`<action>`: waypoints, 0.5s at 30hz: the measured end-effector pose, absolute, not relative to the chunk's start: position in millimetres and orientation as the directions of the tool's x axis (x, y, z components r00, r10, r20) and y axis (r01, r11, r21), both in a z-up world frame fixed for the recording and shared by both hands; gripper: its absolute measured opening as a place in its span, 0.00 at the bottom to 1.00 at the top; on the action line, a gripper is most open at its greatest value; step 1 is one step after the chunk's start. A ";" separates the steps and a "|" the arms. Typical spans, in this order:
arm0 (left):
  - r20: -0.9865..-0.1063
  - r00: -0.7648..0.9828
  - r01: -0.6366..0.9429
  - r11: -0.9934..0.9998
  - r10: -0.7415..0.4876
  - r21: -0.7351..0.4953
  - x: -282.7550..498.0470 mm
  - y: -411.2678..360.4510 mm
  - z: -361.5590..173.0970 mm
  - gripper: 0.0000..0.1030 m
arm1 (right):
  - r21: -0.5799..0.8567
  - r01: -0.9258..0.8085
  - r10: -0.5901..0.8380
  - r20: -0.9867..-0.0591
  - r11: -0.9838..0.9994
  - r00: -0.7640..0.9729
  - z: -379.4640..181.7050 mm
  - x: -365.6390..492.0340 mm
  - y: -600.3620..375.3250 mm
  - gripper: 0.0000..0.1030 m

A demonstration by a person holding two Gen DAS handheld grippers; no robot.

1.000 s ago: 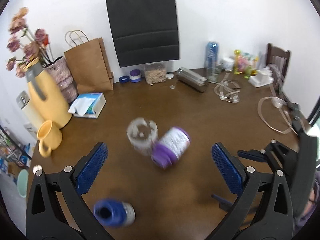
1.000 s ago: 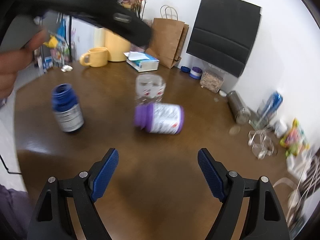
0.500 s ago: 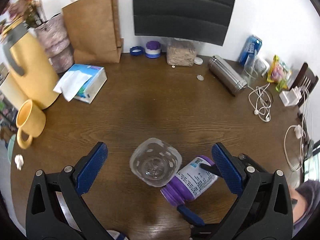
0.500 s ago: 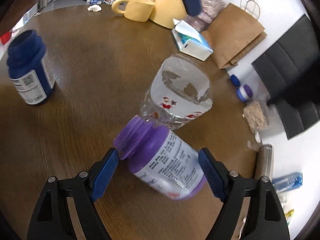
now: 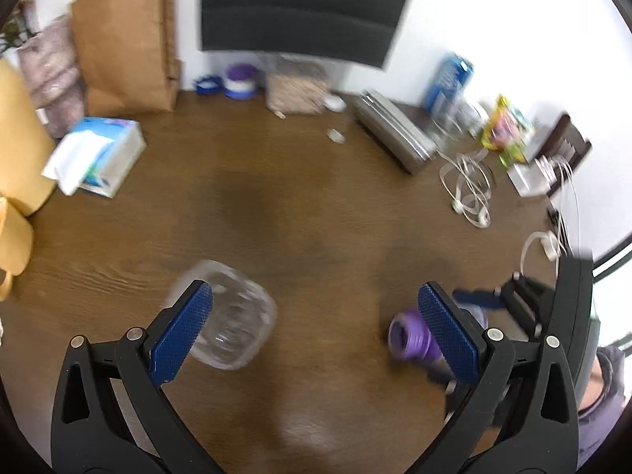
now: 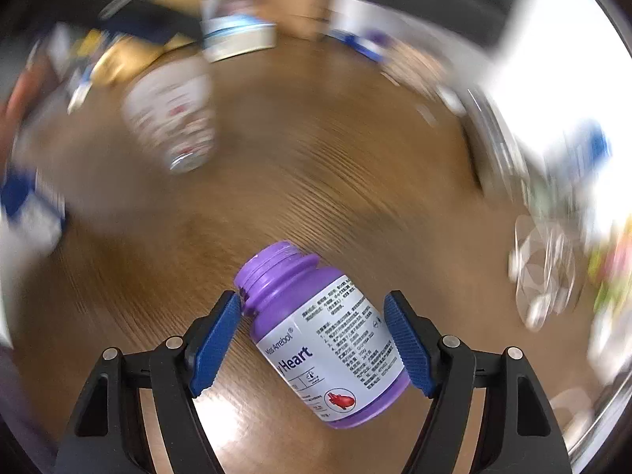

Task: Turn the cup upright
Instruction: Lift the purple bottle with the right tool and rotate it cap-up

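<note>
The left claw (image 5: 314, 326) hangs over the brown desk (image 5: 316, 205) with its 2 fingers wide apart and nothing between them. The clear cup (image 5: 227, 318) sits on the desk just behind the left finger (image 5: 179, 331), blurred; whether its mouth faces up or down I cannot tell. The right claw (image 6: 312, 339) is spread around a purple bottle (image 6: 324, 339), which lies tilted between the 2 blue pads; the left pad (image 6: 215, 341) is at the bottle's neck, and whether either pad presses it is unclear. In the right view the cup (image 6: 173, 114) stands well beyond the bottle.
</note>
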State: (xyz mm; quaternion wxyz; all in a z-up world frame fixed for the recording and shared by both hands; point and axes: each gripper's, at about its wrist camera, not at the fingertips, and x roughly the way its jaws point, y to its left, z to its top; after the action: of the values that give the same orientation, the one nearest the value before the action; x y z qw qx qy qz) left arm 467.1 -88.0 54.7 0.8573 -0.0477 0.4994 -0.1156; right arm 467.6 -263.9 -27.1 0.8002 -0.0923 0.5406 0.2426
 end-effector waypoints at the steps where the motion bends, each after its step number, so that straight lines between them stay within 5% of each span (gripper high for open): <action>1: -0.845 0.471 0.169 0.966 -0.251 -0.193 467.0 -97.1 54.2 1.00 | 0.177 -0.435 0.317 -0.908 0.883 0.273 -28.8 474.3 -272.9 0.76; 7: -0.823 0.542 0.426 0.900 -0.172 0.093 467.3 -191.7 41.4 1.00 | 0.346 -0.177 0.383 -0.883 0.922 0.270 -47.8 485.2 -329.8 0.75; 15: -0.840 0.449 0.429 0.899 -0.303 -0.095 471.6 -193.7 3.3 1.00 | 0.307 -0.225 0.367 -0.875 0.925 0.316 -37.1 462.9 -330.6 0.76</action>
State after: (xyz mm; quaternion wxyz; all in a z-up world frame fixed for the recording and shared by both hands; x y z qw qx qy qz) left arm 471.6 -193.7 3.3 0.8488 0.0658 0.4784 -0.2155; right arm 462.9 -330.6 -37.1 0.8085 0.0640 0.5556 0.1832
